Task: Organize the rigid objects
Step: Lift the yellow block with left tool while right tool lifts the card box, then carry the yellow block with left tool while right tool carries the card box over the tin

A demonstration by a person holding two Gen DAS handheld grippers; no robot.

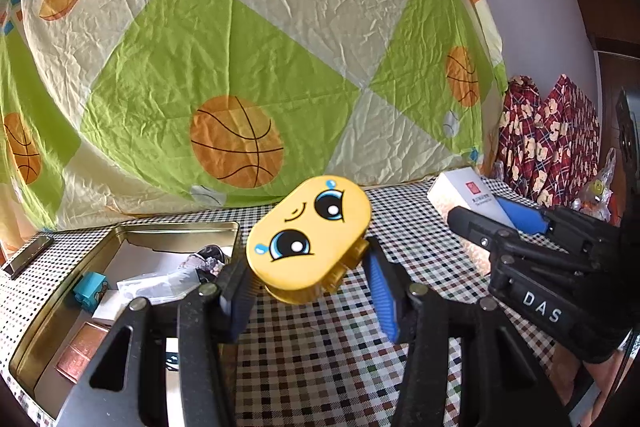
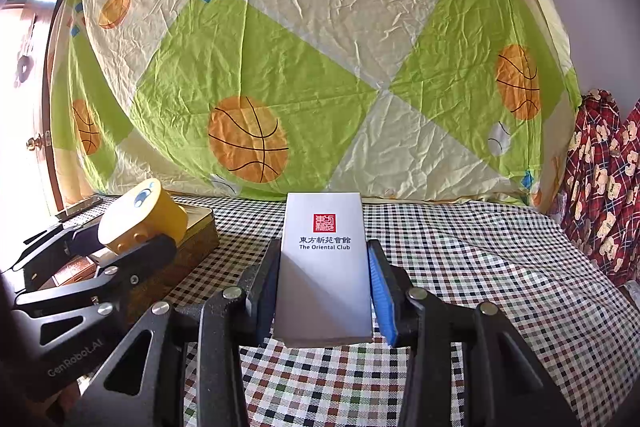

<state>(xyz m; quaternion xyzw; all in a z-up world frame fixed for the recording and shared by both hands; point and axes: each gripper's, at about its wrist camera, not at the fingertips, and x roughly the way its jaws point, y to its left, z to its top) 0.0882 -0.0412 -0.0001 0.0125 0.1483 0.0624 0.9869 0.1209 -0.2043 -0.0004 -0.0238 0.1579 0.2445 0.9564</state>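
Your left tool (image 1: pixel 308 291) grips the yellow case (image 1: pixel 308 231) above the checked tabletop (image 1: pixel 320 367), right of the tin (image 1: pixel 52 311). Your right tool (image 2: pixel 324 291) clamps the white box (image 2: pixel 324 267). A basketball sheet (image 2: pixel 300 67) hangs far behind.

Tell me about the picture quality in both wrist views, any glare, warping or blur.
Left wrist view: sharp, evenly lit; fisheye bulges the basketball sheet; dark corners. Right wrist view: daylight blows out the left edge near the door, the white box stays readable, and the checked cloth curves.
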